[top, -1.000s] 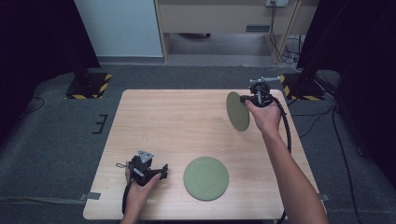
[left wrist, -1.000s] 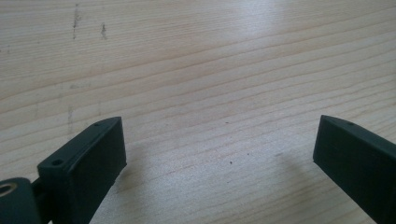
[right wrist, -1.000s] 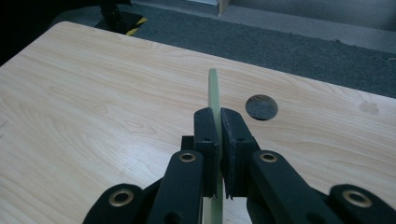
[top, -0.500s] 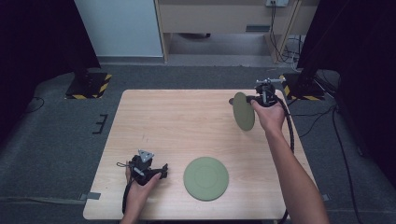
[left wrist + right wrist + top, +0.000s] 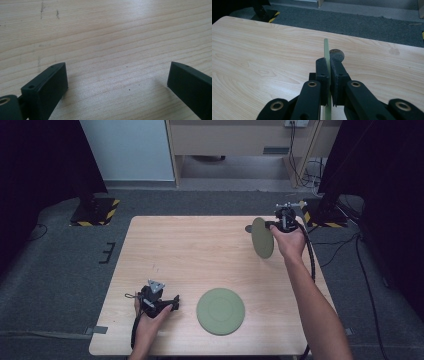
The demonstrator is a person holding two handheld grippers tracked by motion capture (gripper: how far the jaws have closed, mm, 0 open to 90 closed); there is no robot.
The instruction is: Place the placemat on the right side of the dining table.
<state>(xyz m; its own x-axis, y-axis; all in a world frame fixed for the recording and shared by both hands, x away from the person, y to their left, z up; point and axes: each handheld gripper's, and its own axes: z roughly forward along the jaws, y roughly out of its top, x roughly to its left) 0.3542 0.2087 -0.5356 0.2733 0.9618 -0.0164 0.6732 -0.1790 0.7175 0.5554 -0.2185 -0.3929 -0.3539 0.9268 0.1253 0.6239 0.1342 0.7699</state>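
My right gripper (image 5: pixel 272 225) is shut on the rim of a green plate (image 5: pixel 262 237), which it holds on edge above the table's far right part. In the right gripper view the plate (image 5: pixel 326 53) stands thin and upright between the two black jaws of my right gripper (image 5: pixel 328 61). A second green plate (image 5: pixel 220 311) lies flat near the front edge of the wooden table (image 5: pixel 200 250). Left of that plate, my left gripper (image 5: pixel 174 302) rests low over the table, held in a hand. Its jaws stand wide apart with bare wood between them, as my left gripper (image 5: pixel 117 75) shows in its own view.
A small dark round spot (image 5: pixel 248 228) lies on the table by the held plate, also seen as a dark disc (image 5: pixel 336 53) past the jaws. Grey carpet surrounds the table. Black stands with yellow striped feet (image 5: pixel 95 212) flank the far corners, and cables trail at the right.
The right hand has carried the upright plate a little farther back and to the right. The left gripper and the flat plate have stayed put.
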